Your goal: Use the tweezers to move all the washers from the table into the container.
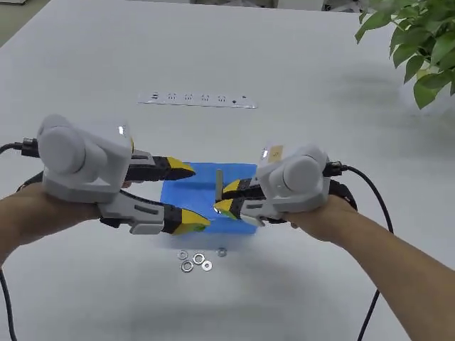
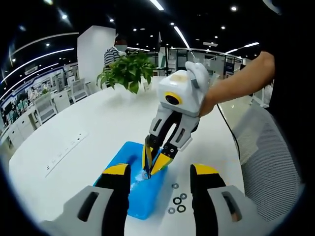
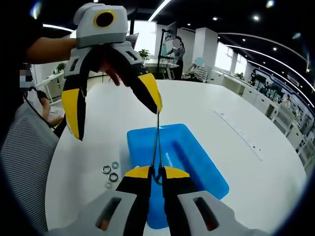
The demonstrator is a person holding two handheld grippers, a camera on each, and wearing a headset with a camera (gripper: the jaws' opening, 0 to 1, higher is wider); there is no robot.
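We've got the white worktop (image 1: 298, 71), the blue container (image 1: 195, 179) on it, the left hand-held gripper (image 1: 193, 195) spread wide and empty above it, the right hand-held gripper (image 1: 224, 199) clamped on the tweezers (image 1: 219, 182) (tips down over the container), and washers (image 1: 197, 259) clustered just beside it.

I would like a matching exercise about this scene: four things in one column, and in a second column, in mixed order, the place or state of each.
Things
1. small silver metal washers
2. thin grey metal tweezers
3. left gripper
4. long white power strip

Places or states
A. jaws wide open, holding nothing
B. flat on the table, beyond the blue rectangular plastic container
C. clamped in the right gripper, over the container
D. lying on the table, just outside the container

Pairs: 1-D, 2-C, 3-A, 4-B
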